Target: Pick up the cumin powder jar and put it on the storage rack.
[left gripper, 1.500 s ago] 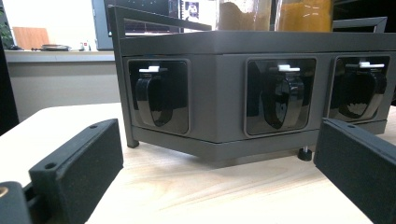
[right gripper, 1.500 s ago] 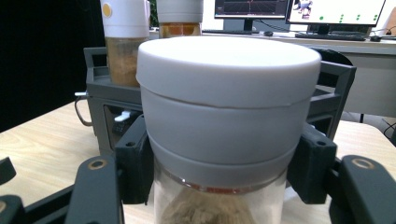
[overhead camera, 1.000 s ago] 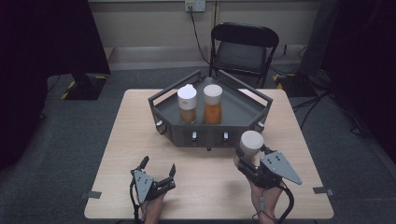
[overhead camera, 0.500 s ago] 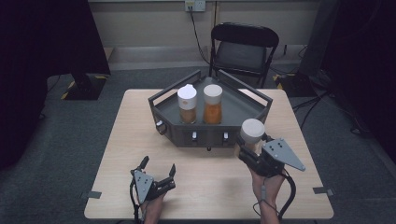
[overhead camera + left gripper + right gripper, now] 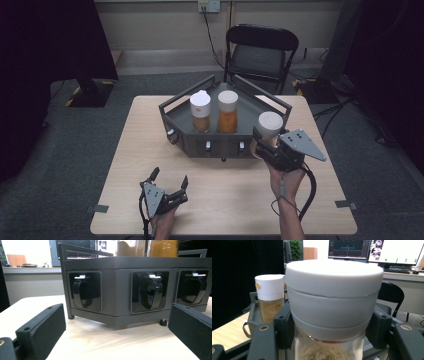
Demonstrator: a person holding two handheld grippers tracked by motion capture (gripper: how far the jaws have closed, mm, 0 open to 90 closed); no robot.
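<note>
Right gripper (image 5: 265, 145), right of centre in the high view, is clamped on a white-lidded jar (image 5: 269, 127) of tan powder, held upright at the right front corner of the dark tray (image 5: 175, 116). In the right gripper view the jaws pinch the jar just under its lid; a red line on the glass is too small to read. Left gripper (image 5: 170, 181), lower left, rests on the table (image 5: 135, 150) with jaws spread wide, holding nothing. Two more jars (image 5: 201, 111) stand in the tray. No readable labels.
</note>
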